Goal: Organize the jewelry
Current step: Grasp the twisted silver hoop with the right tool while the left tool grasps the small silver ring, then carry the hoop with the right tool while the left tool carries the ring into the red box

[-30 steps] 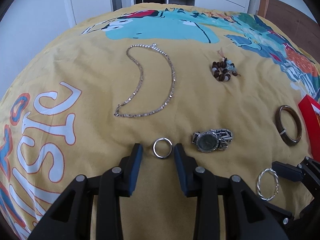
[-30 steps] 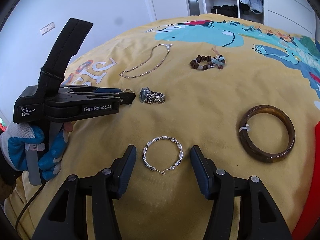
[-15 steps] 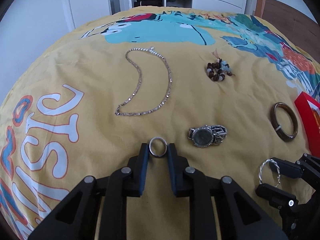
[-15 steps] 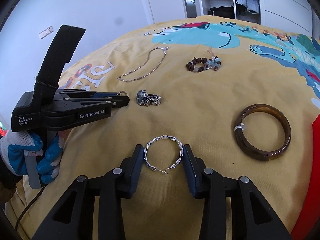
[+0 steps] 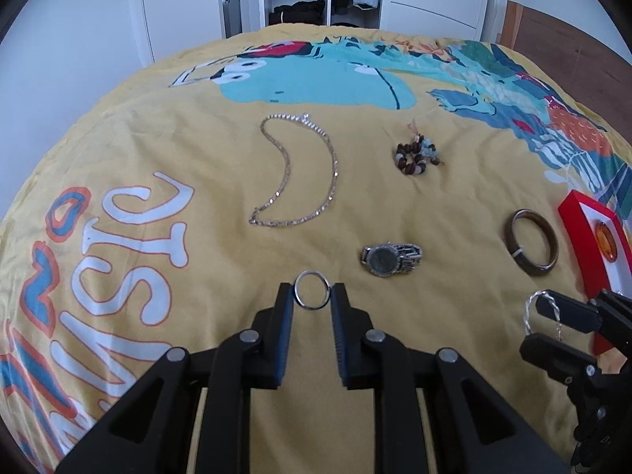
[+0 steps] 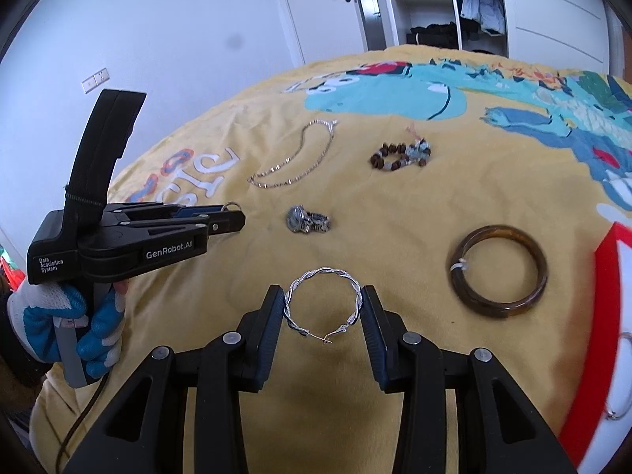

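My left gripper (image 5: pixel 313 296) is shut on a small silver ring (image 5: pixel 313 272), held upright between its pads just above the yellow bedcover (image 5: pixel 197 150). My right gripper (image 6: pixel 323 296) is shut on a twisted silver hoop earring (image 6: pixel 324 271), its clasp end hanging toward me. In the right wrist view the left gripper (image 6: pixel 233 217) shows at the left, carried by a gloved hand (image 6: pixel 59 316). The right gripper (image 5: pixel 547 320) with the hoop appears at the left wrist view's right edge.
On the bedcover lie a silver chain necklace (image 5: pixel 300 170), a brown bead bracelet (image 5: pixel 414 156), a wristwatch (image 5: pixel 389 258) and a brown bangle (image 5: pixel 531 243). A red-rimmed tray (image 5: pixel 584 229) sits at the right. Wardrobe and door stand beyond the bed.
Both grippers closed, the left on the ring and the right on the hoop earring, then rose a little, lifting both pieces off the bedcover.
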Action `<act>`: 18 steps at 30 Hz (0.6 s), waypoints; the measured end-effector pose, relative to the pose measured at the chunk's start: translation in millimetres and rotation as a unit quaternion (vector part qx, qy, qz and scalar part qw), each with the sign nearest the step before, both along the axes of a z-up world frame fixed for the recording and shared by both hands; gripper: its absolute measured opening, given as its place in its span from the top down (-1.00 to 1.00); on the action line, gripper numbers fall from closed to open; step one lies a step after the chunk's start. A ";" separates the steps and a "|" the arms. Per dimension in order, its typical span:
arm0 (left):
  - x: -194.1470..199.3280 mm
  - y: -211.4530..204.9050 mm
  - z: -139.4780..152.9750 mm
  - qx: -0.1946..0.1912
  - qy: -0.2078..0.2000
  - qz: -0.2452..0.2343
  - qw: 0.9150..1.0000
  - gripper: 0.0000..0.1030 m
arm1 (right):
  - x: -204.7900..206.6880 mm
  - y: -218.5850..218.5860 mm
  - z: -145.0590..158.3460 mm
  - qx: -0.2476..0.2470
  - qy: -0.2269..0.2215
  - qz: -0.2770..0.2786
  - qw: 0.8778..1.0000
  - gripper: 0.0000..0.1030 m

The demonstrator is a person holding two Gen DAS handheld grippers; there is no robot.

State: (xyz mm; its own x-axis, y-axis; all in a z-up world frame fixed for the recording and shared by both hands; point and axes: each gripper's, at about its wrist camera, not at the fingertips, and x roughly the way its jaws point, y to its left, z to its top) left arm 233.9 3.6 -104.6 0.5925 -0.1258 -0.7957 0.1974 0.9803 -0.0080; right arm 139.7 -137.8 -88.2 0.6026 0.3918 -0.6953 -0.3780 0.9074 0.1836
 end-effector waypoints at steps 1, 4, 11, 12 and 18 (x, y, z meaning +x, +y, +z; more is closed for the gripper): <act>-1.5 -1.6 4.4 -0.002 -0.002 -0.002 1.000 0.66 | -3.1 -2.2 4.8 0.001 -0.003 -0.003 1.000 0.24; -9.1 -14.2 18.9 -0.008 -0.008 -0.013 1.000 0.66 | -12.5 -12.5 19.0 0.004 -0.012 -0.014 1.000 0.24; -30.2 -72.2 46.8 -0.030 -0.023 -0.070 0.997 0.66 | -39.6 -65.3 42.5 -0.001 -0.025 -0.067 0.997 0.24; -34.2 -86.7 50.5 -0.037 -0.023 -0.084 0.996 0.66 | -43.9 -78.8 44.6 -0.004 -0.026 -0.080 0.996 0.24; -54.9 -162.9 60.8 -0.055 -0.022 -0.151 0.987 0.66 | -63.6 -157.3 45.5 -0.031 -0.020 -0.151 0.988 0.24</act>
